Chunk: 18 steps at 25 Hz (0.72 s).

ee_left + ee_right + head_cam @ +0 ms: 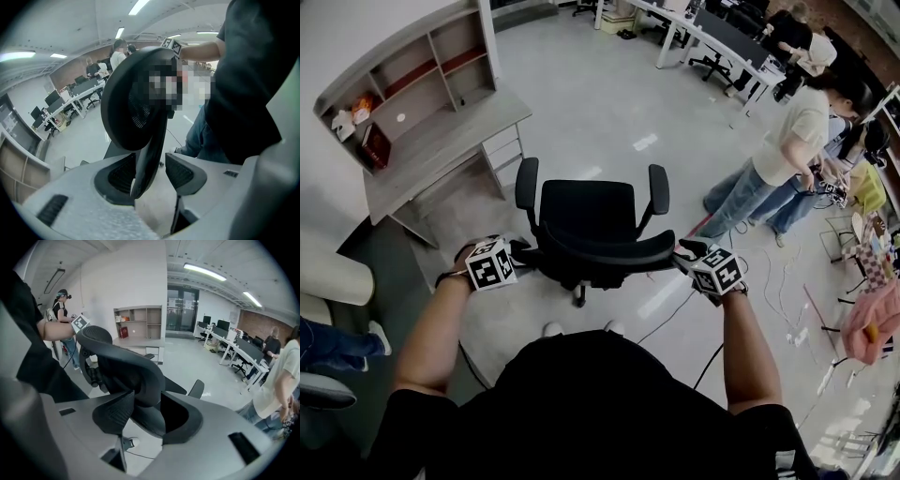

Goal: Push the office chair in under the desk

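A black office chair [586, 220] stands on the grey floor with its back towards me and its seat facing the grey desk [441, 141] at the upper left. My left gripper [520, 251] is at the left end of the backrest's top edge. In the left gripper view the backrest rim [136, 108] runs between the spread jaws of that gripper [150, 171], with a gap on the right side. My right gripper [682, 251] is at the right end. There the backrest [126, 362] sits between the open jaws of the gripper [147, 411].
The desk carries a shelf unit [412, 84] and has drawers beside its leg space. People [792, 141] stand at the right near cables [769, 281] on the floor. More desks [712, 33] line the back. A person's legs [337, 342] show at the left edge.
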Each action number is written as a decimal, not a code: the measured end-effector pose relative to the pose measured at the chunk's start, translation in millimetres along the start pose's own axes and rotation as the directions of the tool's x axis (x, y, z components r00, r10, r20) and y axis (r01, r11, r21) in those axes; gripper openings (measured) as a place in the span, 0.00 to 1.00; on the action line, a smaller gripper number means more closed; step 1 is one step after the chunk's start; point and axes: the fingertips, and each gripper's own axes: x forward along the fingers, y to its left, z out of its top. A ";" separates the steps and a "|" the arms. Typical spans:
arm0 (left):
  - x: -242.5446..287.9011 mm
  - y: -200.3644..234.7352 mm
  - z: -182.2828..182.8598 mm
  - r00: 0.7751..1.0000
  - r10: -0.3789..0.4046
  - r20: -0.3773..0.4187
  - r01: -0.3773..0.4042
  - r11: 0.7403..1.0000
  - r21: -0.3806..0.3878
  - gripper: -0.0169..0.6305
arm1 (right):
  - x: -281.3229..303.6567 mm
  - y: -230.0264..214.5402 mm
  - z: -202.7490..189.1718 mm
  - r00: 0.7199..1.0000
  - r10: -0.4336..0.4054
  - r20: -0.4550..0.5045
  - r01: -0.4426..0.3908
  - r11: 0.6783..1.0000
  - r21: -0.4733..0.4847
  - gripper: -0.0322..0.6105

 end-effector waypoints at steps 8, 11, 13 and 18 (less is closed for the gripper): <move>12.9 -6.1 -0.5 0.998 -0.037 -0.046 0.038 0.999 0.019 0.37 | 18.6 21.5 -33.1 0.980 0.101 -0.173 -0.124 0.985 -0.124 0.40; 17.6 -6.8 -3.8 0.997 -0.046 -0.065 0.047 0.999 0.020 0.37 | 26.3 23.8 -41.9 0.968 0.102 -0.228 -0.144 0.973 -0.179 0.41; 20.6 -6.6 -5.1 0.995 -0.051 -0.082 0.054 0.998 0.026 0.37 | 30.7 22.3 -47.4 0.962 0.101 -0.253 -0.153 0.968 -0.197 0.42; 27.5 -7.6 -10.2 0.989 -0.070 -0.130 0.076 0.996 0.041 0.37 | 43.4 19.9 -59.6 0.942 0.075 -0.326 -0.172 0.944 -0.281 0.45</move>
